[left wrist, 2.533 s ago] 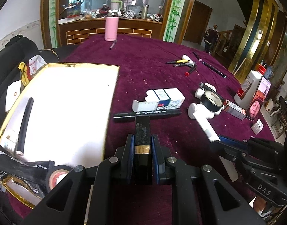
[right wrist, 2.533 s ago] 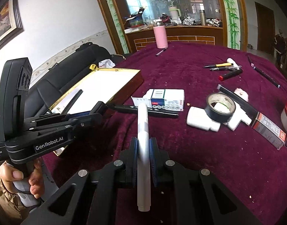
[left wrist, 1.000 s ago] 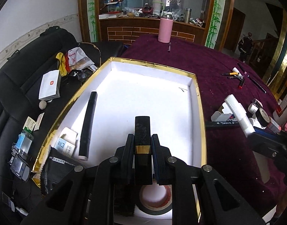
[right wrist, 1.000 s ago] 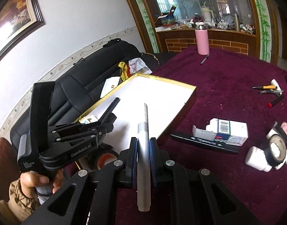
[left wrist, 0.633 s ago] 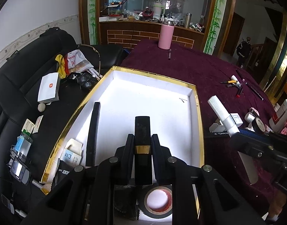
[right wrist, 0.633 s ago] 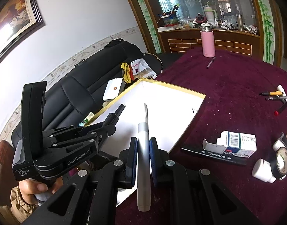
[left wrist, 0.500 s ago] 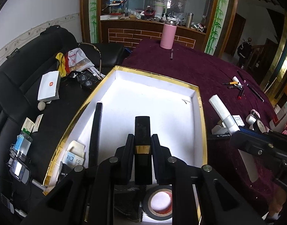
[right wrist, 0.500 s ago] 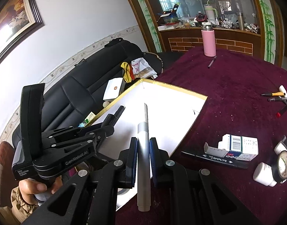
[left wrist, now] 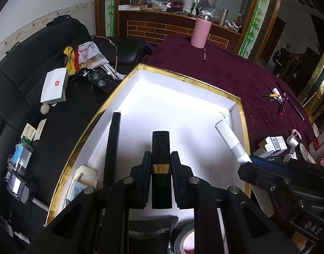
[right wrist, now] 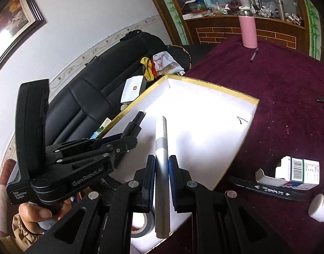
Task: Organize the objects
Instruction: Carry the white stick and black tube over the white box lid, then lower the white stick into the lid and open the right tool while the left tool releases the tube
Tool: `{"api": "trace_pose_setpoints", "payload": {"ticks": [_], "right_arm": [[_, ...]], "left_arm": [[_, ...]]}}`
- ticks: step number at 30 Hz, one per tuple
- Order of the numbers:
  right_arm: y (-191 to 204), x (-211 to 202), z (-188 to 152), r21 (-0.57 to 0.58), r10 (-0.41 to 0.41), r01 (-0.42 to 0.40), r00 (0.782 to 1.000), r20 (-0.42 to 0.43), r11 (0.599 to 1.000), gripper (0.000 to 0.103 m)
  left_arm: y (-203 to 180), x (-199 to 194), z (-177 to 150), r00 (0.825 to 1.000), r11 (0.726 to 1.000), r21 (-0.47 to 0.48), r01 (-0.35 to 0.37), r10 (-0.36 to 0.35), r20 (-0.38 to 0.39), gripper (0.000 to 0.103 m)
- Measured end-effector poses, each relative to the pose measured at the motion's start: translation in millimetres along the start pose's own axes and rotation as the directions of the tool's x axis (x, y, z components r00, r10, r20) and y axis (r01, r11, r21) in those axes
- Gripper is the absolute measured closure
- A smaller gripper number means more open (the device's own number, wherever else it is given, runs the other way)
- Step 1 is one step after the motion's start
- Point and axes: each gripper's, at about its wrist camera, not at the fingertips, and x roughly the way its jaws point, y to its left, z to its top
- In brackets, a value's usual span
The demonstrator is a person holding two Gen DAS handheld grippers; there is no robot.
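A white box with a gold rim [left wrist: 189, 80] [right wrist: 217, 86] lies on the maroon tablecloth. Over its near end my left gripper [left wrist: 160, 156] is shut on a black bar with a gold band [left wrist: 160, 146]. My right gripper [right wrist: 161, 163] is shut on a grey-white marker [right wrist: 160, 146], whose tip reaches over the box; the same marker [left wrist: 229, 139] shows above the box's right wall in the left wrist view. Inside the box lie a long black tube [left wrist: 112, 146], small packets [left wrist: 80, 187], a black pouch [left wrist: 149, 230] and a tape roll [left wrist: 185, 240] [right wrist: 140, 222].
On the cloth right of the box lie a black marker [right wrist: 267, 189], a white-blue carton [right wrist: 297, 173], a white bottle [right wrist: 319, 207], pens [left wrist: 277, 100] and a pink flask [left wrist: 201, 32]. A black sofa [left wrist: 24, 97] with papers and phones lies left. A hand [right wrist: 34, 213] holds the left gripper.
Both grippers have drifted further over the box, each still gripping its item. The grey-white marker now reaches past the box's right wall, and the box fills more of both views.
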Motion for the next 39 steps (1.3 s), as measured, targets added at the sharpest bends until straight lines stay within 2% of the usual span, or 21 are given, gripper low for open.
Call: {"api": "trace_pose_setpoints", "payload": {"ticks": [12, 25, 39], "right_arm": [[-0.8, 16.4, 11.0, 0.026, 0.006, -0.006, 1.000, -0.004, 1.000, 0.089], [-11.0, 35.5, 5.5, 0.053, 0.011, -0.008, 0.999, -0.044, 0.999, 0.089], [-12.9, 45.8, 3.5, 0.049, 0.000, 0.003, 0.998, -0.065, 0.999, 0.088]], "left_arm": [[-4.9, 16.0, 2.6, 0.999, 1.000, 0.013, -0.020, 0.020, -0.044, 0.086], [0.0, 31.2, -2.2, 0.994, 0.999, -0.001, -0.051, 0.051, -0.093, 0.086], [-0.6, 41.1, -2.5, 0.991, 0.999, 0.006, -0.050, 0.050, -0.121, 0.086]]}}
